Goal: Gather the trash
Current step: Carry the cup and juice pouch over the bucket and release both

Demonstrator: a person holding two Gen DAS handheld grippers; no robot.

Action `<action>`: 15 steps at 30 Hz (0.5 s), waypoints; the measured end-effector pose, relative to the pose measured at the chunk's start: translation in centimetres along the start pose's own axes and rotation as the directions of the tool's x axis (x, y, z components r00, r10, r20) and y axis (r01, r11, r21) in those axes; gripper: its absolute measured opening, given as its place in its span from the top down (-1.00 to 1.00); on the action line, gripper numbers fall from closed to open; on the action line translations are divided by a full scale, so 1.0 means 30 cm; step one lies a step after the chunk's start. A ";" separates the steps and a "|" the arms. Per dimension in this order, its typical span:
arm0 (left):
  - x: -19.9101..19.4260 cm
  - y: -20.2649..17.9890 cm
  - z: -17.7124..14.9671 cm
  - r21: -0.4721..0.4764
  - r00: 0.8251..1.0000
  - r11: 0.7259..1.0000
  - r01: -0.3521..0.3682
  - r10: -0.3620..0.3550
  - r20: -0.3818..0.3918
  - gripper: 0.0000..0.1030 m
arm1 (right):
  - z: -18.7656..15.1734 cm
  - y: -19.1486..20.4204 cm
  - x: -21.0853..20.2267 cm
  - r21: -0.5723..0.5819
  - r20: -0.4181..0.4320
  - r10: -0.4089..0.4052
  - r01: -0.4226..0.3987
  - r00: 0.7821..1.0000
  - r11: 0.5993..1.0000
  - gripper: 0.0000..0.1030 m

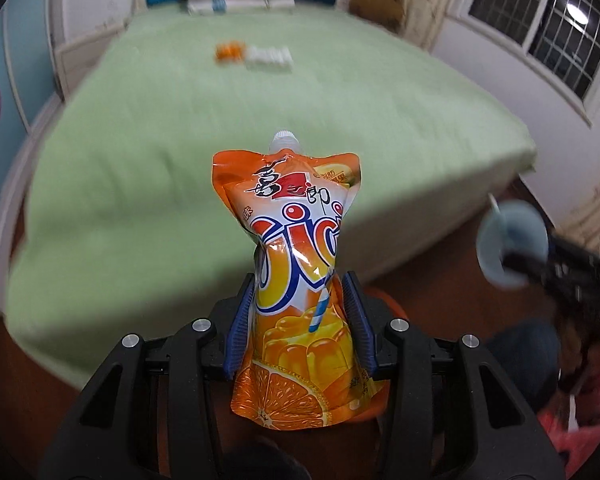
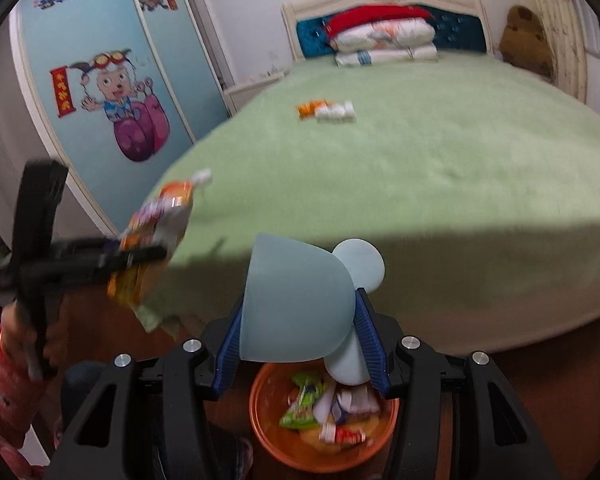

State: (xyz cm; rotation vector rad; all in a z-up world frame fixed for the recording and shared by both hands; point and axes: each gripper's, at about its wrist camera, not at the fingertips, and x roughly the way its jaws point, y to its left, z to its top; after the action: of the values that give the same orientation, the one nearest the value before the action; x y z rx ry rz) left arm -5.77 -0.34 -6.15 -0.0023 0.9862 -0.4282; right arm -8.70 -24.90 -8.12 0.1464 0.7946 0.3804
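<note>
My left gripper [image 1: 299,292] is shut on an orange jelly-drink pouch [image 1: 296,280] with a white cap, held upright in front of the green bed [image 1: 180,140]. The pouch also shows in the right wrist view [image 2: 156,240]. My right gripper [image 2: 300,320] is shut on a pale blue cup [image 2: 296,300] tipped on its side, held above an orange trash basin [image 2: 268,436] holding several wrappers. The cup also shows in the left wrist view [image 1: 508,240]. An orange and white wrapper [image 2: 326,111] lies on the bed, also in the left wrist view [image 1: 252,55].
Stacked pillows [image 2: 384,44] lie at the headboard. A brown plush toy [image 2: 526,40] sits at the bed's far right corner. A wardrobe with cartoon doors [image 2: 108,92] stands left of the bed. A window [image 1: 552,20] is on the right wall. The floor is brown wood.
</note>
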 end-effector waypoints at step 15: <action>0.413 -0.150 -0.342 -0.036 0.937 0.999 -0.002 -0.011 -0.348 0.17 | -0.317 -0.118 0.339 0.125 -0.378 -0.034 0.087 0.925 0.988 0.01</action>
State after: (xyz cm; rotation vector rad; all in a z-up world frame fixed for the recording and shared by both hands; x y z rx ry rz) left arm -9.73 -6.87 -21.01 0.0405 1.3446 -0.4233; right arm -8.06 -24.38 -22.46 0.1827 1.2036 0.2965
